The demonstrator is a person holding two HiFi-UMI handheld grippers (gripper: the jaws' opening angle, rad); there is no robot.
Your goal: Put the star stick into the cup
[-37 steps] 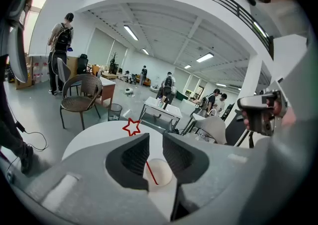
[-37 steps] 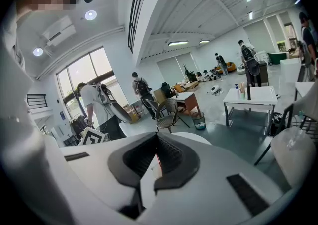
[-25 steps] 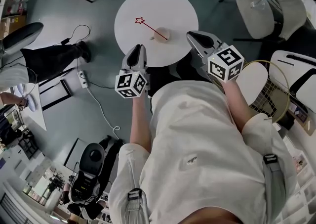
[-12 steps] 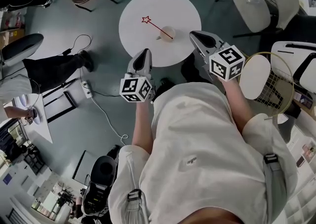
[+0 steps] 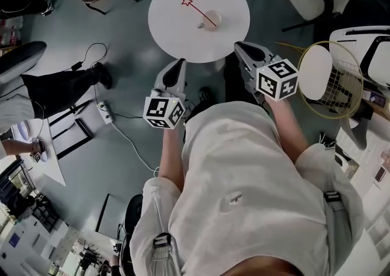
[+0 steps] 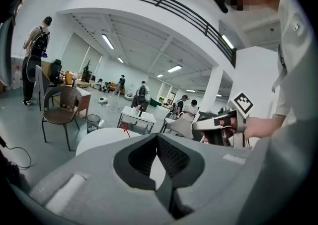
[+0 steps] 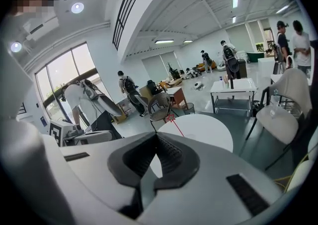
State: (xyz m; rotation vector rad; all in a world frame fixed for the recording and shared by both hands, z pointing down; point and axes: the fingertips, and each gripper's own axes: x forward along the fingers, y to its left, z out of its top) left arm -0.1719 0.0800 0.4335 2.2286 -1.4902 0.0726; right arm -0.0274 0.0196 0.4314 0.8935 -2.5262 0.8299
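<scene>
Though aimed at the round white counter point(image 5: 177, 31), held well short of it: left tool point(image 6: 157, 137) and right tool point(image 7: 156, 135) alike with jaw tips pressed together, nothing between them, gripping nothing.

Far ahead of both sets of tips, past the counter's near rim: star stick point(image 5: 202, 13), a thin red rod with an outlined red star at its far end and its near end at the pale cup point(image 5: 214, 17). Seemingly leaning out of the cup, star lifted toward the far rim in the right gripper view; impossible to say for certain whether seated inside or merely laid across the brim. Seen along the jaws, a little left of the left tool's line, a little right of the right tool's.

Probably very light, slim and stiff, yet easy to bend or snap near the star, and apt to roll or slip between hard pads. Best taken across the bare rod about mid-length, with a gentle close, clear of the star. Cup likely light as well, easily tipped by a nudge on the rod; worth steadying with the other tool during any reseating.
</scene>
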